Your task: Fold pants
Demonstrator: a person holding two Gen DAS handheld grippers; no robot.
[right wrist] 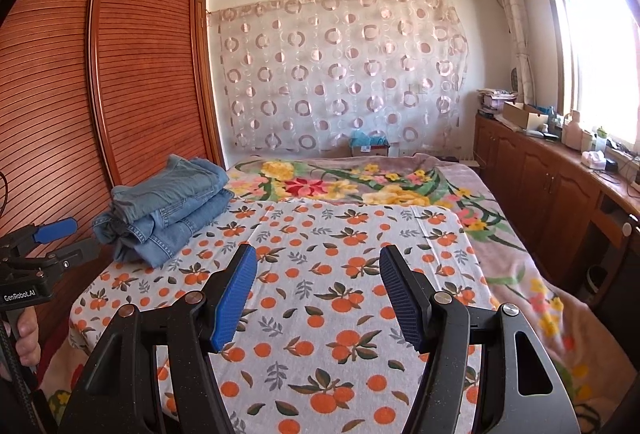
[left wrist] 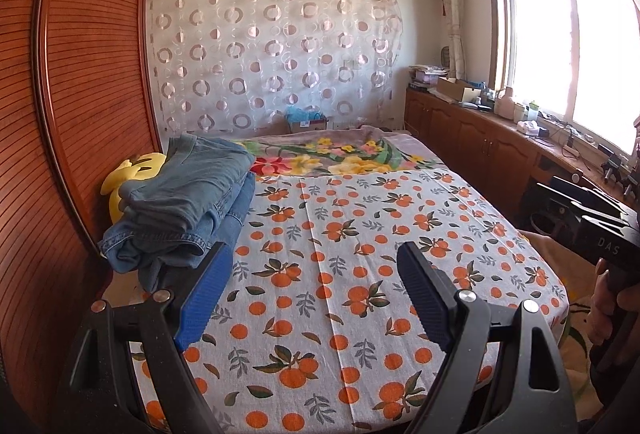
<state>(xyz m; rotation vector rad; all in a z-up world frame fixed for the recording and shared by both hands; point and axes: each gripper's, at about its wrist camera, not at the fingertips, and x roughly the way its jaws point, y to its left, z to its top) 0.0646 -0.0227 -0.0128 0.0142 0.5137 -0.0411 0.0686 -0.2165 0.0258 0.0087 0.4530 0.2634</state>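
Observation:
Blue jeans [left wrist: 180,202] lie folded in a stack on the left side of the orange-print sheet [left wrist: 360,274], close to the wardrobe. In the left wrist view my left gripper [left wrist: 314,254] stands open over the sheet, its left blue pad [left wrist: 208,290] just right of the stack, nothing between the fingers. The right wrist view shows my right gripper [right wrist: 318,254] open too, empty above the sheet, with the jeans [right wrist: 168,218] ahead to its left. The left gripper [right wrist: 74,238] appears at that view's left edge, open, held by a hand.
A slatted wooden wardrobe [left wrist: 80,94] runs along the bed's left side. A yellow plush toy [left wrist: 132,174] sits behind the jeans. A floral blanket [right wrist: 360,182] covers the far half of the bed. Wooden cabinets [right wrist: 540,174] with clutter stand under the window on the right.

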